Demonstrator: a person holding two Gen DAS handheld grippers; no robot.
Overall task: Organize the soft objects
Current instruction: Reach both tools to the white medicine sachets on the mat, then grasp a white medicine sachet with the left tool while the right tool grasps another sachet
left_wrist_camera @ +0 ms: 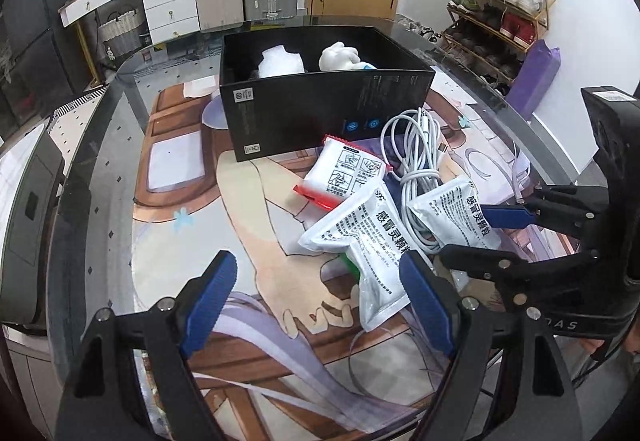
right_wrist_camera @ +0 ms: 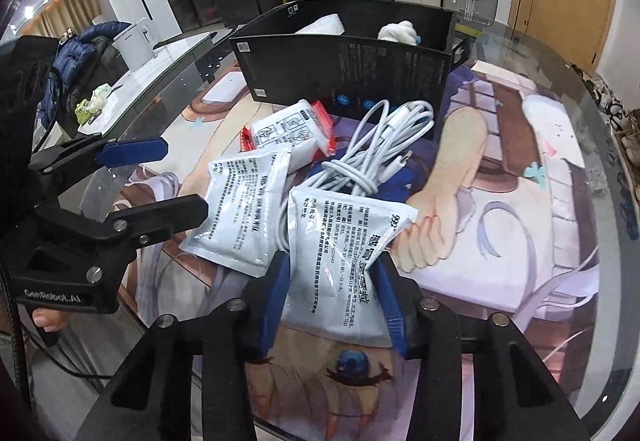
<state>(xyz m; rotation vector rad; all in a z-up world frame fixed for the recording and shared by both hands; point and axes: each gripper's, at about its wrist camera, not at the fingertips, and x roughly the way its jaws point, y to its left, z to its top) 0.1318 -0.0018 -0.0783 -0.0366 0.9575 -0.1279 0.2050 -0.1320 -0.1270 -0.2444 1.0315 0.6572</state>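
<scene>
right tool [right_wrist_camera: 334, 293] has its blue pads pinched on the near end of a white sachet [right_wrist_camera: 344, 261], the foil puckering between them, so the grip looks made. left tool [left_wrist_camera: 316, 305] hangs spread wide and empty over the printed mat [left_wrist_camera: 248, 201], its right pad just beside a second white sachet [left_wrist_camera: 360, 241] but not pressing it.

everything loose sits in one heap on the counter [left_wrist_camera: 100, 169] just in front of the black box [left_wrist_camera: 320, 109]: the two sachets, a red-edged packet [left_wrist_camera: 344, 177] nearest the box, and a coiled white cable [left_wrist_camera: 416, 161] lying between and partly under the sachets. two white soft things already rest inside the box.

the step in hand, as i judge it, is lifting the pinched sachet and carrying it into the box. to do it well:
- raise it straight up first; its far end seems to overlap the cable loops, and a sideways drag could pull the coil along.
- keep the squeeze steady; the foil is slick and the powder inside will shift, so the pouch may sag and swing.
- clear the near wall of the box before moving across, then let go low over the free space inside.
- hold the left tool away from the path, ready for the other sachet.
</scene>
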